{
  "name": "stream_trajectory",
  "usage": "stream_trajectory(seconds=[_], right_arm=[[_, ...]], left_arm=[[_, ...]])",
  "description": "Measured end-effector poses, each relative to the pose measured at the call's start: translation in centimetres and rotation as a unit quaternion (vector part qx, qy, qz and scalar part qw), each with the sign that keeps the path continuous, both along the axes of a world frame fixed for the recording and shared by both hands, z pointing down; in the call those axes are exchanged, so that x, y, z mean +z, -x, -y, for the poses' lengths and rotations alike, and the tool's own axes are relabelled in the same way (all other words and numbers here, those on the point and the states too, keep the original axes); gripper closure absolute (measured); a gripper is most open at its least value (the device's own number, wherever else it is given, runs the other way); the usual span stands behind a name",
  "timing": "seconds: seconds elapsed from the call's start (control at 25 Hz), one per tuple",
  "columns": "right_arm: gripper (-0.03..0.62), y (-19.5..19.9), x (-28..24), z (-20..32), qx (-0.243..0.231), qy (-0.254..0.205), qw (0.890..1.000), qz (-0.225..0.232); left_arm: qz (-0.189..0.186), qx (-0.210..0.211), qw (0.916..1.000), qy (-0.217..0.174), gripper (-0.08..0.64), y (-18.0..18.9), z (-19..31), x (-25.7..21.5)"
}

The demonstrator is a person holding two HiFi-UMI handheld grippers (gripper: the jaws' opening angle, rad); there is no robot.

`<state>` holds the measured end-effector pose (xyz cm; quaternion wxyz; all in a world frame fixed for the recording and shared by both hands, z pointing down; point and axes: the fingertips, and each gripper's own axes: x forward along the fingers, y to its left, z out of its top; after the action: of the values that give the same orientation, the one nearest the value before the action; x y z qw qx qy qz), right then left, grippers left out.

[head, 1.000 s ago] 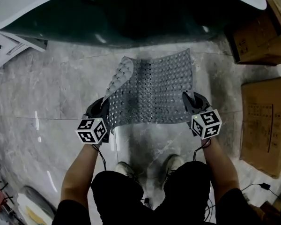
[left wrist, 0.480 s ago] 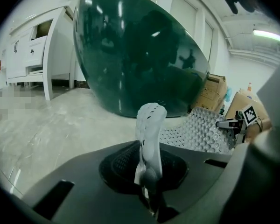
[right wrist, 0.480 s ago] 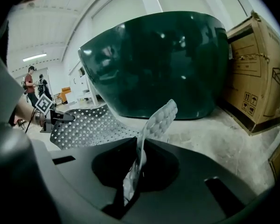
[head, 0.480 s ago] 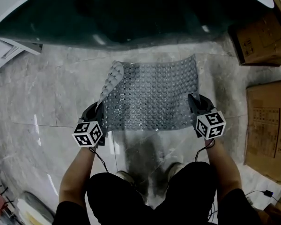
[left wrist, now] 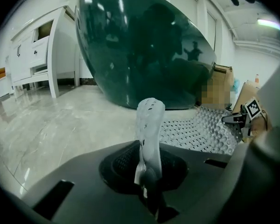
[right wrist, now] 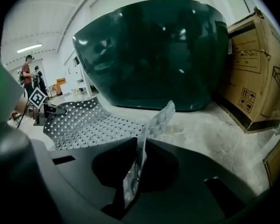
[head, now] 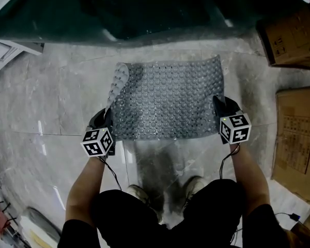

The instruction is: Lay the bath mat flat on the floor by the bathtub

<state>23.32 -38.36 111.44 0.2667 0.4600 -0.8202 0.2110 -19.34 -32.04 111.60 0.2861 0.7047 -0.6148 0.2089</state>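
Left claw (head: 106, 119): clamped on a bath mat (head: 168, 99) corner.
Right claw (head: 219, 105): pinching the other corner, holding it spread for laying.
Bathtub (head: 144, 9): just ahead.

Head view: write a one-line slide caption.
Left claw and right claw pinch the near corners of the perforated bath mat over the floor beside the green bathtub.

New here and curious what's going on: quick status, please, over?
Status: left gripper and right gripper shut on near corners of bath mat. Mat spread by bathtub, left edge curled up, not flat yet. At right, cardboard boxes, clear of mat.
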Motion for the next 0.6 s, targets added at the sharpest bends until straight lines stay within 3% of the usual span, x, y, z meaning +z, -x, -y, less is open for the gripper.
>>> stream_trajectory(seconds=[0.24,0.6], right_arm=[[0.561,-0.7,1.3,-0.1,0.004,0.012,1.0,-0.015],[0.56,-2.0,3.2,-0.4,0.022,0.033,0.998,-0.046]], left_arm=[[0.023,-0.008,0.9996,0.015,0.526,1.2,0.0,1.1],[0.13,0.028,0.9899,0.048,0.526,2.1,0.2,3.1]])
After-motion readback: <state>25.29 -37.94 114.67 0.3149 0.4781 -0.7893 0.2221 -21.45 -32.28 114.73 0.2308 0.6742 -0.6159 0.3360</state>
